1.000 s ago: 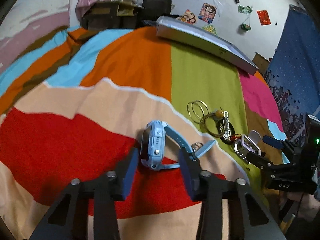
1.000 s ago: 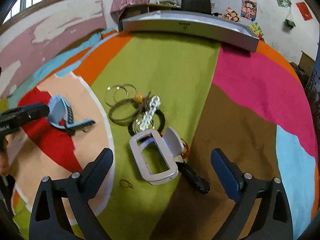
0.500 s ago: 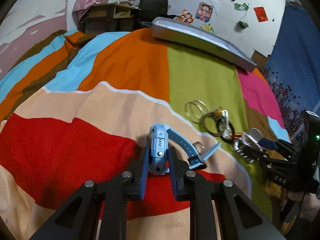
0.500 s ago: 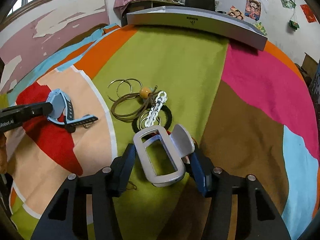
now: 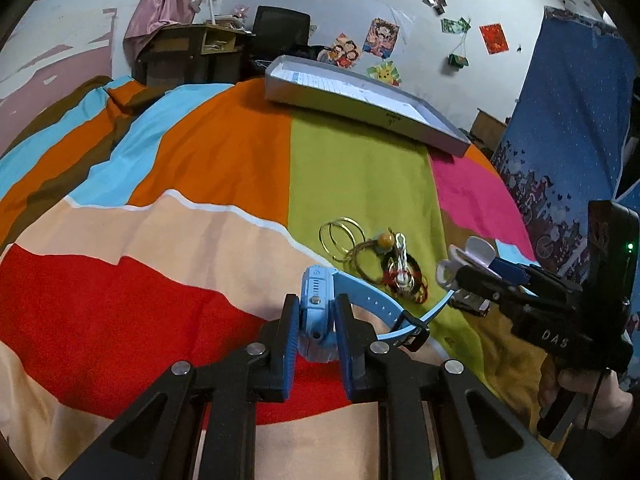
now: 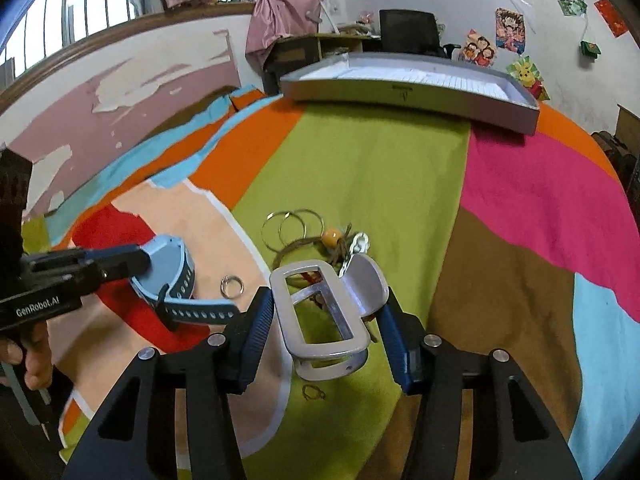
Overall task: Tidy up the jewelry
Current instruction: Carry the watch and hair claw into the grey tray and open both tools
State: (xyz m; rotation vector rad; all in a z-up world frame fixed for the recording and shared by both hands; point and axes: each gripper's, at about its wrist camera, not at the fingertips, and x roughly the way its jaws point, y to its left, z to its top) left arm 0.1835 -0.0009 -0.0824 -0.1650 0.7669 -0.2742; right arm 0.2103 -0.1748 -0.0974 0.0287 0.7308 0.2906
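Observation:
My left gripper is shut on a light blue watch and holds it above the striped bedspread; its strap hangs to the right. The watch also shows in the right wrist view. My right gripper is shut on a white hair claw clip, lifted off the cloth; the clip shows in the left wrist view. A pile of gold rings, a cord with an orange bead and a white chain lies on the green stripe.
A long grey tray lies at the far edge of the bed, also in the left wrist view. A small silver ring and a thin ring lie on the cloth. A desk and chair stand behind.
Both grippers closed, the left on the watch and the right on the claw clip, and both have lifted their objects off the bedspread.

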